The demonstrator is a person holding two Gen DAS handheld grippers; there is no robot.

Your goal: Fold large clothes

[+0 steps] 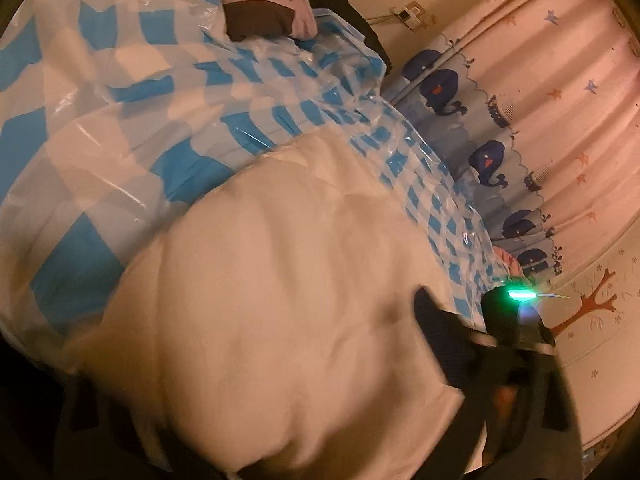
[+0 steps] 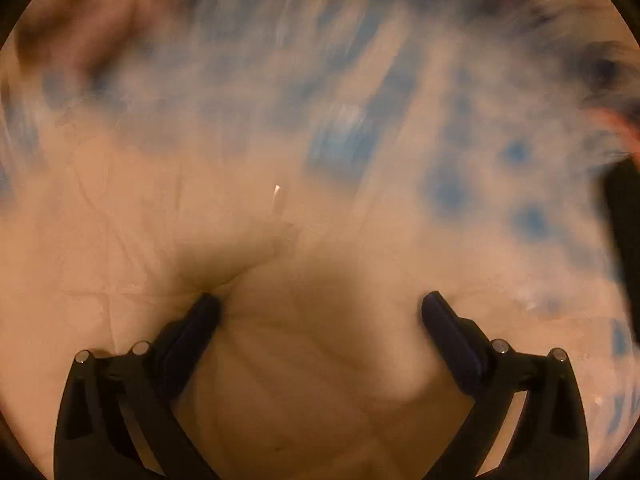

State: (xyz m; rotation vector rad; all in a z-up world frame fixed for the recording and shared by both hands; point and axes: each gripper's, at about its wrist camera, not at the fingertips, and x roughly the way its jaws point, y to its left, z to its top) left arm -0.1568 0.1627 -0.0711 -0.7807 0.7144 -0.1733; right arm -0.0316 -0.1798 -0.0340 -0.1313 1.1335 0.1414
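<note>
A large cream padded garment (image 1: 280,300) lies on a blue-and-white checked sheet under clear plastic (image 1: 120,100). It fills the lower middle of the left wrist view and covers most of my left gripper; only the right finger (image 1: 436,332) shows, so its state is unclear. In the right wrist view, which is blurred by motion, my right gripper (image 2: 320,304) is open, its two fingers spread wide and pressed into the cream garment (image 2: 312,360), with a bulge of fabric between them. A dark device with a green light (image 1: 520,294), likely the other gripper, shows at lower right of the left wrist view.
A pink and brown garment (image 1: 264,4) lies at the far end of the bed. A curtain with blue whales (image 1: 488,160) and pink folds hangs along the right side. A wall with a tree decal (image 1: 588,308) stands at lower right.
</note>
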